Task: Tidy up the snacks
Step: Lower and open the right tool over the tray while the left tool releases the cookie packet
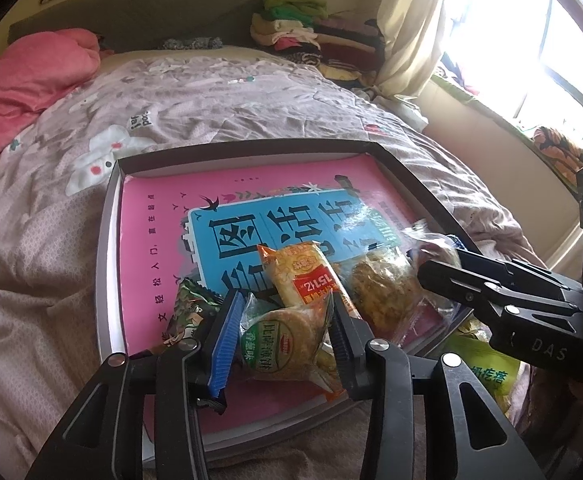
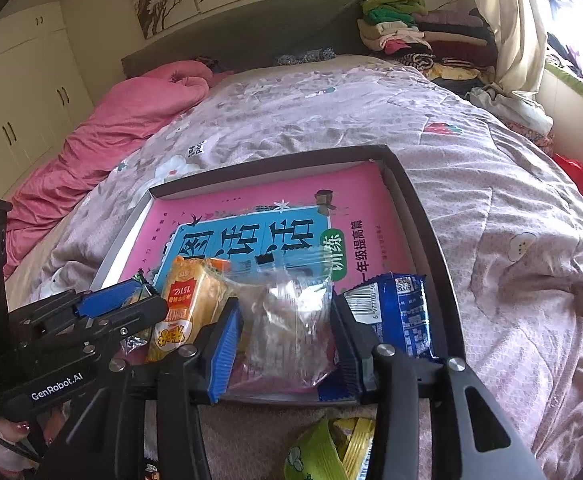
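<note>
Crinkly cracker packet (image 1: 287,344) between left gripper (image 1: 281,340) pads – flat tray (image 1: 105,264)

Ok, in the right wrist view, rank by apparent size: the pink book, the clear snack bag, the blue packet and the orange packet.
1. pink book, clearly largest.
2. clear snack bag, though it sits nearest the camera, which inflates it.
3. blue packet and orange packet look alike; both are partly hidden, so I won't rank them.

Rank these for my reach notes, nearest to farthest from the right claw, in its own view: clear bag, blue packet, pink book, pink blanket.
1. Clear bag, between the right claw fingers.
2. Blue packet, just right.
3. Pink book, beyond.
4. Pink blanket, far left.
</note>
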A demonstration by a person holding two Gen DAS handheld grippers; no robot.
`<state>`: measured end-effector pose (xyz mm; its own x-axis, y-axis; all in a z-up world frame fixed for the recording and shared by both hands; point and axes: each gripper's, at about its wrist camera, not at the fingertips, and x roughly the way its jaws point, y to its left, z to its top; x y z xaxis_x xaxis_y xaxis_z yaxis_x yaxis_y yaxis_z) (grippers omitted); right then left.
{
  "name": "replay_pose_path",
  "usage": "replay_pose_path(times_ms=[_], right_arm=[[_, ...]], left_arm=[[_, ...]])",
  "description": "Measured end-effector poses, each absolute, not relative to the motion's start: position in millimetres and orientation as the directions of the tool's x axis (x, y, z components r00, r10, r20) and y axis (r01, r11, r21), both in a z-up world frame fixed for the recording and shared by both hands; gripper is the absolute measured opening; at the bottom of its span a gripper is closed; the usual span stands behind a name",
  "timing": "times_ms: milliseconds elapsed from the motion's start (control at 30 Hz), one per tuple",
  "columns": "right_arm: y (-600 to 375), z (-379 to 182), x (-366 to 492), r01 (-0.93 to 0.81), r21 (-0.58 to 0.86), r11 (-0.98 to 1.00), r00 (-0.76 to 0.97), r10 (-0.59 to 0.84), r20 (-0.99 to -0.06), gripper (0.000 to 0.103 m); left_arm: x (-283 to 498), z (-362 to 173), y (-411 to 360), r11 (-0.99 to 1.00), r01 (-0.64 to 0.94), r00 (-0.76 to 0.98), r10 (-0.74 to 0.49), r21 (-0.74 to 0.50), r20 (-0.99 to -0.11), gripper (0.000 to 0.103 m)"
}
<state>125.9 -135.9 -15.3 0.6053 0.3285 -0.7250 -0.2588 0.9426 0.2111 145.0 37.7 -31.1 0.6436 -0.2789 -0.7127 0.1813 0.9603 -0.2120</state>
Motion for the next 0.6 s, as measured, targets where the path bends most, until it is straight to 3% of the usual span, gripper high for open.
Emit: replay_pose_path(times_ms=[600], right_arm=[[-135.6,-8.4,114.0,-0.271,0.223,0.936,0.600,0.345,-0.722,0.048]], left_arm=[[139.6,-23.4,36.1,0.949,0.201,0.632,-0.315,-0.242,-0.708,0.061]])
